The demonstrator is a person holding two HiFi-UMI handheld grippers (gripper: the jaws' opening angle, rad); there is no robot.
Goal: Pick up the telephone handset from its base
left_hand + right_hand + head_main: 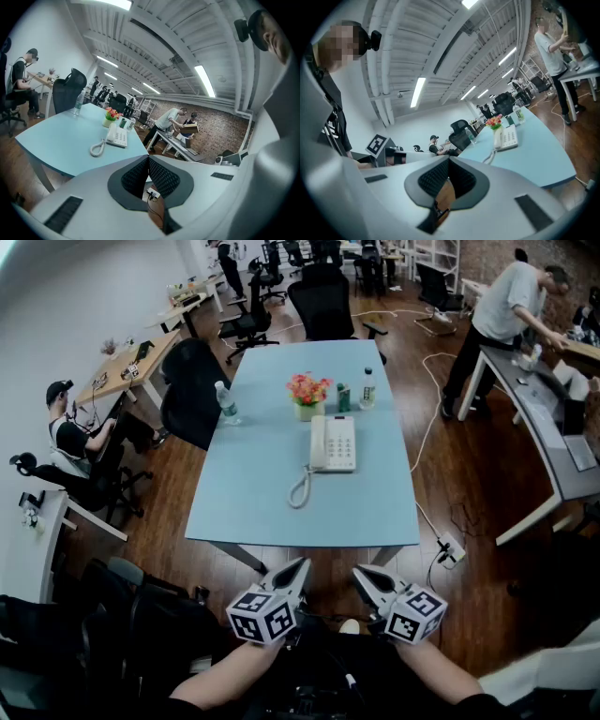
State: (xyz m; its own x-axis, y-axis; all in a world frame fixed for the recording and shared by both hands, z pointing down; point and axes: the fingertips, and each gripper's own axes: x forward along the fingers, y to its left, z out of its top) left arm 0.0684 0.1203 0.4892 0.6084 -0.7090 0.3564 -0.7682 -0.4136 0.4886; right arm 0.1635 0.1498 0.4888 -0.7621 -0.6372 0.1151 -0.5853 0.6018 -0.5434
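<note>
I am holding my left gripper (300,566) and right gripper (360,574) close in, both with jaws pressed together on nothing. The handset (319,442) is lying well ahead on the left of its base (339,444), long axis running near-to-far, probably nearer my left gripper.

Getting even, fairly bright indoor light from ceiling tube lamps (205,80), w/ the strip at the very top edge blowing out to pure white. Throwing only soft, faint shadows under the counter (281,465) in head view; top reading pale and clean, no hard glare. Picking up a weak sheen on the dark wood floor (469,474). Going dim toward the bottom of head view, approx. black. Bending straight lines hard at edges in all 3 views, w/ black corners. Softening on near shells of left gripper (148,158) and right gripper (449,161), too close to lens; far bkgd holding reasonable focus.
</note>
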